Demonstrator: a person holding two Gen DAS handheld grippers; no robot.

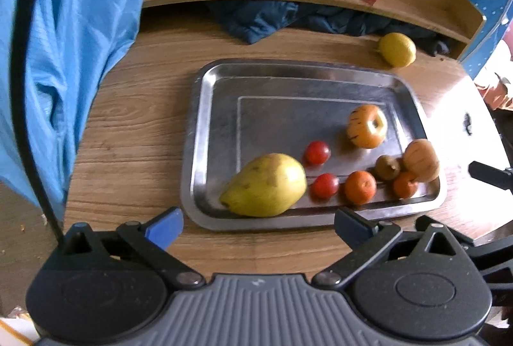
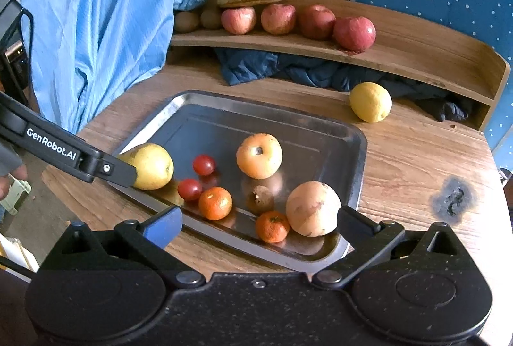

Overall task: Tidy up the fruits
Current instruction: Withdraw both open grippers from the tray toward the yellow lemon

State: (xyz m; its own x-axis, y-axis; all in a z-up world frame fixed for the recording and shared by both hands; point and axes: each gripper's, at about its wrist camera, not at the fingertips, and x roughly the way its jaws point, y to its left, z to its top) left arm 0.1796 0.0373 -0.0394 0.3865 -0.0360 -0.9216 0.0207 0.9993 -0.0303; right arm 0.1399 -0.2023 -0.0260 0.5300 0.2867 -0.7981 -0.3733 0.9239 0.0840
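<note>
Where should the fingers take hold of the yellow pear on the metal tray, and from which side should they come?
Probably across the wide belly of the pear, coming from above. It lies on its side in the tray with the narrow end toward the near-left corner, so the tapered neck may slip. The tray rim sits close in front, and a cherry tomato is close to the wide end, so a low approach looks crowded.

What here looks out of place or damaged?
The lemon lies alone on the bare table, outside the metal tray that holds the other loose fruit and off the shelf. The tabletop also has a dark scorched-looking mark near its right edge.
</note>
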